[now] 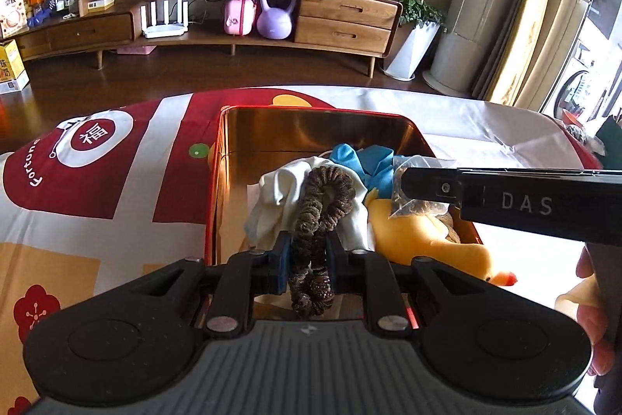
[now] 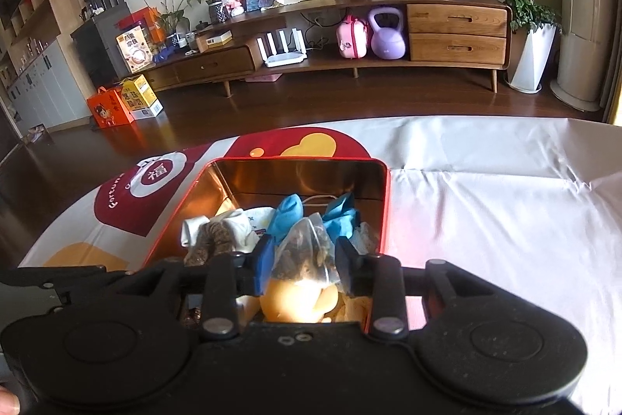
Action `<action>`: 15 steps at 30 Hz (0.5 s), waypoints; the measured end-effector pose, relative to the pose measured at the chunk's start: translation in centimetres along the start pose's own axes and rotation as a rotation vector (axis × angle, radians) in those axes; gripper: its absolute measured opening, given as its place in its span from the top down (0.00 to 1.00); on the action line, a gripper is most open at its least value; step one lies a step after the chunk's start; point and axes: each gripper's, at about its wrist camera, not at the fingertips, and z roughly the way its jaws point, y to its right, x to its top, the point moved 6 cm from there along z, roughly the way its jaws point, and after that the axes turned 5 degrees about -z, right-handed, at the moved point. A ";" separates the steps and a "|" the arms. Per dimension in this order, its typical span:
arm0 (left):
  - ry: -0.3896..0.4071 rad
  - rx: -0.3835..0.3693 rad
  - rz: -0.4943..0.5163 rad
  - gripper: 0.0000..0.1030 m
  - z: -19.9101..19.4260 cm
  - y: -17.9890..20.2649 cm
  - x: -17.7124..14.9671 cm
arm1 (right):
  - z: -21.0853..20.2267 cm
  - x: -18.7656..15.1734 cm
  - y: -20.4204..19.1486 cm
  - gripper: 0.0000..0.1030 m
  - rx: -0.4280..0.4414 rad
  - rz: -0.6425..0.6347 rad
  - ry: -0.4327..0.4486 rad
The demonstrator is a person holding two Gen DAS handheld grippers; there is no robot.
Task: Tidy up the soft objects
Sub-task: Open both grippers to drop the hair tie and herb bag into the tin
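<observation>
On the counter [image 1: 447,111], spread with a red and white printed cloth [image 1: 97,181]: an open red tin [image 1: 311,109], shiny gold inside. Already lying in it: a white cloth [image 1: 276,197], a blue cloth [image 1: 350,154] behind, and a yellow duck toy [image 1: 427,244] at the near right side, beak toward the near rim.

Left tool [image 1: 310,240], low over the near edge of the tin: nearly closed, pinching a brown scrunchie [image 1: 311,216] at its middle. Upper loop leaning on the white cloth, lower part hanging below the pads.

Right tool [image 2: 304,255], just beside the left one and also over the tin: parted moderately, with a clear bag [image 2: 307,247] of brown bits between the pads. No squeeze visible on the bag; sitting on top of the duck toy, in front of the blue cloth.
</observation>
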 end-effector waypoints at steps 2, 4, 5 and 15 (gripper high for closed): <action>0.004 -0.001 0.001 0.74 -0.4 0.0 0.0 | -0.4 0.1 0.0 0.65 0.005 -0.001 0.003; 0.006 -0.008 0.003 0.71 -0.8 0.1 0.0 | -0.9 0.1 0.0 0.64 -0.002 -0.002 0.009; 0.007 -0.006 0.006 0.70 -1.0 0.1 -0.1 | -1.2 0.1 0.0 0.63 0.000 0.000 0.012; 0.023 -0.013 0.021 0.70 -3.9 0.4 -0.5 | -5.5 -0.7 -0.7 0.58 0.036 -0.006 0.049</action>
